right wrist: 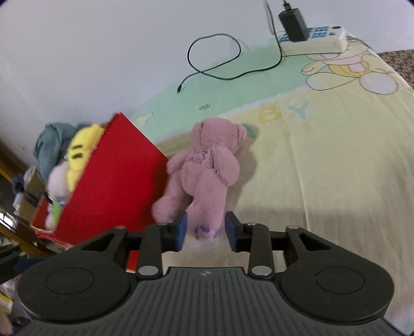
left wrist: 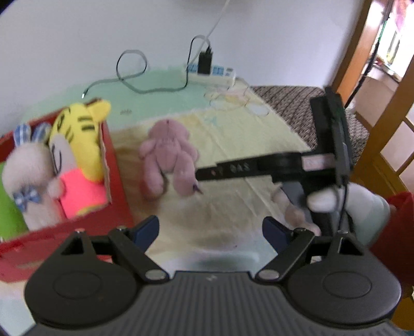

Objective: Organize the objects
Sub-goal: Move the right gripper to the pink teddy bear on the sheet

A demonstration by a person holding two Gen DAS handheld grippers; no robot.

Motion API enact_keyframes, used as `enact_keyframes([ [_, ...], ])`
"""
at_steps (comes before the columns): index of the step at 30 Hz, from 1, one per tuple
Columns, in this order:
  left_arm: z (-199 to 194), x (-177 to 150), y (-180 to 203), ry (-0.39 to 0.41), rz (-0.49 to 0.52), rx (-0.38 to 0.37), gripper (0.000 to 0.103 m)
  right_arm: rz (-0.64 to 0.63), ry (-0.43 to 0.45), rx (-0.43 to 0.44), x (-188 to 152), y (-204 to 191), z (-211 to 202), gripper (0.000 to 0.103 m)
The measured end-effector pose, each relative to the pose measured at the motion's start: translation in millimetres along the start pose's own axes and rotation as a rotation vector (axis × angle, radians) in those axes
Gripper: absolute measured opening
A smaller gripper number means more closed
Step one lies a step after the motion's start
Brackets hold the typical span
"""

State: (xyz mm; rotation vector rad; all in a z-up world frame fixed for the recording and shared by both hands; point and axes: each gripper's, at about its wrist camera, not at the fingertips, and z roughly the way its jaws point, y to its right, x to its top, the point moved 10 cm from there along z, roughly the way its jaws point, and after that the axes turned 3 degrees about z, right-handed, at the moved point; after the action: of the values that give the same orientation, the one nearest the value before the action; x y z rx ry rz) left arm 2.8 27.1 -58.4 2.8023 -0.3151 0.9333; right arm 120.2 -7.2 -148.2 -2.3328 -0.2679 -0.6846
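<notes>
On the bed, beside the open red cardboard box, one pink plush teddy bear lies flat on the pale yellow and green printed blanket. Its long axis runs from your right gripper toward the wall, head at the far end, feet nearest you.

Your right wrist view shows what the other does not: the blue fingers stand apart on either side of one foot of the bear, with a gap visible at each pad. Whether either pad touches the plush cannot be told. Behind the box this view also shows a heap of grey-blue cloth.

Your left wrist view alone looks into the box. Three soft toys can be counted there: a yellow striped tiger, a white rabbit with blue checked ears and a white figure in neon pink; a green item at the frame edge is unclear. Your left gripper hangs above the blanket with its fingers spread wide and nothing between them. It also shows your right gripper reaching in from the side.

Both views show one white power strip carrying one black adapter, with a looped black cable on the green band.
</notes>
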Motion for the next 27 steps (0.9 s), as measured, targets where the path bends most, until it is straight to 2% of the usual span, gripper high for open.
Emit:
enact_keyframes([
  [3, 5.1, -4.5, -1.9, -0.02, -0.017, 0.026, 0.087, 0.002, -0.013, -0.005, 3.3, 3.5, 19.7, 0.037],
  [5, 6.7, -7.2, -3.4, -0.027, -0.022, 0.051, 0.088, 0.023, 0.0, -0.009, 7.9, 6.1, 28.8, 0.043],
  [7, 7.9, -8.6, -5.8, -0.032, -0.028, 0.074, 0.088, 0.043, -0.004, -0.003, 10.9, 6.6, 37.6, 0.044],
  [9, 9.1, -10.0, -7.7, -0.037, -0.04, 0.086, 0.088, 0.05, 0.007, 0.003, 13.6, 4.8, 44.1, 0.042],
  [14, 12.0, -8.6, -7.9, -0.033, -0.048, 0.105, 0.088, 0.057, 0.005, 0.02, 13.6, 1.7, 48.5, 0.029],
  [20, 24.4, -5.2, 0.3, -0.038, -0.032, 0.055, 0.088, 0.087, -0.032, 0.06, -5.2, 11.8, 13.9, 0.028],
  [27, 41.7, -14.9, 16.7, -0.073, 0.006, -0.05, 0.088, 0.117, -0.111, 0.084, -61.6, 34.9, -49.7, 0.028],
])
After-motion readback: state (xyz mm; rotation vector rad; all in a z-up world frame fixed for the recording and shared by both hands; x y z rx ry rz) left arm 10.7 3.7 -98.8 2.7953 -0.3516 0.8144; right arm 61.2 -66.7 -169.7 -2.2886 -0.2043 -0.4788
